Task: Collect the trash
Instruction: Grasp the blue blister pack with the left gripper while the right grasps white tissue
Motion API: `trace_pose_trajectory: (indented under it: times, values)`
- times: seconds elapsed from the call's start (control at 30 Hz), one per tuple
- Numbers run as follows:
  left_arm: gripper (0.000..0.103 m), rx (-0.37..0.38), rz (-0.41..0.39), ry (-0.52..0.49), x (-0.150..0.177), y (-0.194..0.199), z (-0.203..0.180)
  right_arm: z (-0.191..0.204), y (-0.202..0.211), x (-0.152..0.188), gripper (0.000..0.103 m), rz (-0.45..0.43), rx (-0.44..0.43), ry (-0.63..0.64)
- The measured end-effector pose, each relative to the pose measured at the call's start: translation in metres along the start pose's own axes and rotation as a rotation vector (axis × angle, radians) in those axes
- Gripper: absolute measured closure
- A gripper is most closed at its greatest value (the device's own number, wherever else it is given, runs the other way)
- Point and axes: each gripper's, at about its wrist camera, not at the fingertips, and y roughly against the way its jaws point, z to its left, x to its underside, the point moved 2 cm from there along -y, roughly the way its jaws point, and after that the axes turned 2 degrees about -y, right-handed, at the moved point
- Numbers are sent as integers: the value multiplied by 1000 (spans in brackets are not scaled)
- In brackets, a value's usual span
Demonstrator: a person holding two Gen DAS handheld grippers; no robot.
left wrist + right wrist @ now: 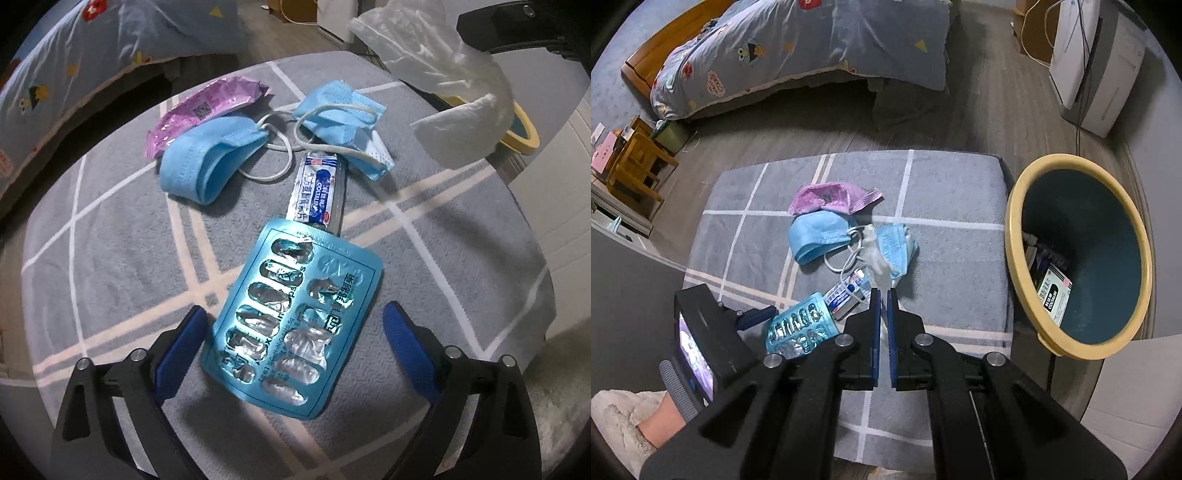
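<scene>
An empty teal blister pack (pixel 291 325) lies on the grey checked cushion (pixel 110 236), between the open fingers of my left gripper (pixel 295 314). Beyond it lie a white-blue sachet (pixel 317 188), two blue face masks (pixel 207 162) (pixel 343 114) and a pink wrapper (pixel 207 107). My right gripper (pixel 882 291) is shut on a white tissue (pixel 877 258), held above the cushion; the tissue shows hanging at upper right in the left wrist view (pixel 450 92). The blister pack (pixel 799 328), masks (pixel 820 232) and wrapper (pixel 831 197) show in the right wrist view too.
A yellow-rimmed bin (pixel 1015 236) with a dark inside stands right of the cushion and holds a box (pixel 1052 291). A bed with a patterned quilt (pixel 798 48) is behind. A white appliance (pixel 1082 62) stands at the back right, a wooden stool (pixel 635 166) at left.
</scene>
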Motion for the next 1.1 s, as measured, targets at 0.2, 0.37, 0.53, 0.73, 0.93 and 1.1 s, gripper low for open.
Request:
trace_pose_trajectory:
  times: [0.2, 0.37, 0.53, 0.73, 0.93, 1.1]
  values:
    - [32, 16, -5, 7, -3, 6, 5, -9, 1, -3, 100, -7, 11, -18]
    - [33, 3, -44, 7, -4, 20, 9, -14, -1, -4, 100, -1, 20, -29]
    - [33, -21, -97, 24, -13, 65, 20, -29, -18, -1, 99, 49, 33, -82]
    - [33, -131, -200, -63, -55, 146, 46, -37, -40, 2, 66, 94, 43, -119]
    - [32, -113, -263, 59, -55, 156, 82, -47, -62, 0, 47, 136, 117, -103]
    - [32, -62, -280, 86, -62, 153, 83, -53, -80, 1, 46, 182, 97, -127]
